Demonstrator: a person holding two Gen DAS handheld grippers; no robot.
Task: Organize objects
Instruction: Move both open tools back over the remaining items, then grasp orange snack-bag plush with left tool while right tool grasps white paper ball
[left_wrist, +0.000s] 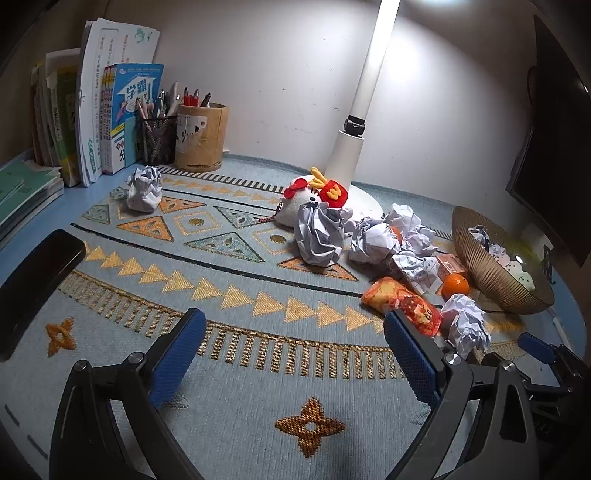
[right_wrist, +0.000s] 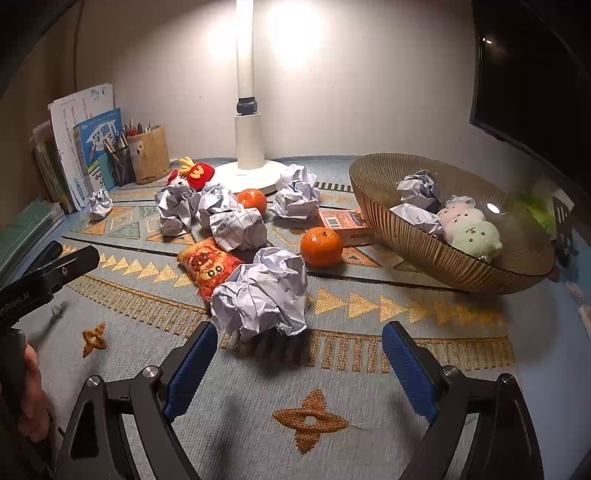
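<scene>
Several crumpled paper balls lie on the patterned mat. The nearest ball (right_wrist: 262, 291) sits just ahead of my right gripper (right_wrist: 300, 332), which is open with its blue pads clear of the paper. Behind that ball lie an orange snack bag (right_wrist: 207, 267), two oranges (right_wrist: 320, 246) (right_wrist: 252, 200) and a pink box (right_wrist: 345, 225). A ribbed brown bowl (right_wrist: 424, 254) on the right holds plush toys and crumpled paper. My left gripper (left_wrist: 293, 321) is open over bare mat, with the snack bag (left_wrist: 400, 304) just past its right finger. A white and red plush (left_wrist: 310, 201) rests against the lamp base.
A white desk lamp (right_wrist: 247, 147) stands at the back centre. Books (left_wrist: 96, 122) and two pen holders (left_wrist: 199, 136) line the back left. One lone paper ball (left_wrist: 144, 188) lies near them. A dark monitor (right_wrist: 532, 74) hangs at the right. A black object (left_wrist: 33, 284) sits at the left.
</scene>
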